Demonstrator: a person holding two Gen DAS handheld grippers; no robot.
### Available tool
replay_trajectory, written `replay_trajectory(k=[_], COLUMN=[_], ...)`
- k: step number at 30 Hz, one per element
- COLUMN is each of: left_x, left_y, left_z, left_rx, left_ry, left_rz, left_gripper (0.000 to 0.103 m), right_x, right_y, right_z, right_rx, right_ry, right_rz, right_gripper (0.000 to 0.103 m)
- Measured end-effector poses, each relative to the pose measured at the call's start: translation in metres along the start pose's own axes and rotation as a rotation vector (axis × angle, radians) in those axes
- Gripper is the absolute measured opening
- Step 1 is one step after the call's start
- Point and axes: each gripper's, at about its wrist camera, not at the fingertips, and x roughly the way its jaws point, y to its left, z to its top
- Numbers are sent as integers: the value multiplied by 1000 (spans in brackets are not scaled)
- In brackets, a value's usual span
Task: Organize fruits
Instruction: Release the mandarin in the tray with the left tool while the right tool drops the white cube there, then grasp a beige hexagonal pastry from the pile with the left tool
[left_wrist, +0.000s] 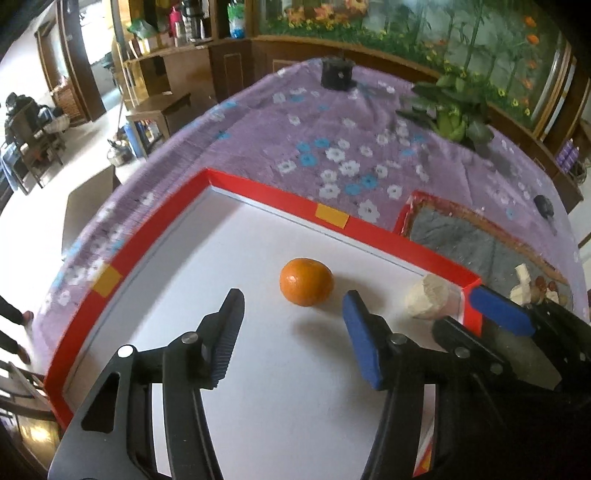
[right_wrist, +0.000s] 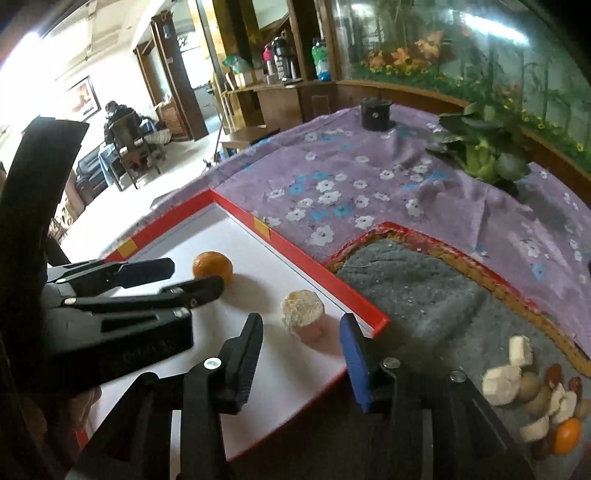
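We have an orange (left_wrist: 306, 281) and a pale peeled piece (left_wrist: 428, 301) lying on the white tray (left_wrist: 258, 369), the piece in its far right corner. More fruit (right_wrist: 535, 398) waits on the grey mat (right_wrist: 424, 295). Both left gripper (left_wrist: 291, 332) and right gripper (right_wrist: 301, 354) fingers gape wide, empty.

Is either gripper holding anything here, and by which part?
Nothing is held. The left gripper and right gripper are open; the orange and pale chunk lie free on the tray.
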Motion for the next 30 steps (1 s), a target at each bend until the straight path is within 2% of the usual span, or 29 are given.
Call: replay_trajectory(k=[5, 8, 14, 23, 30], left_x=[-27, -41, -54, -56, -36], left_y=[-15, -32, -75, -131, -170], left_z=[-8, -16, -30, -40, -39], left_rx=[20, 47, 107, 185, 249], left_ry=[-61, -78, -79, -57, -21], left_rz=[-10, -42, -101, -173, -248], left_gripper=[58, 58, 58, 58, 58], right_x=[-35, -56, -92, -131, -150], right_y=[-10, -21, -40, -93, -122], right_z=[-17, -30, -59, -106, -135], right_rx=[58, 80, 52, 160, 227], right_ry=[-55, -80, -84, -85, -95], right_rz=[1, -28, -180, -238, -247], right_gripper=[43, 52, 52, 52, 52])
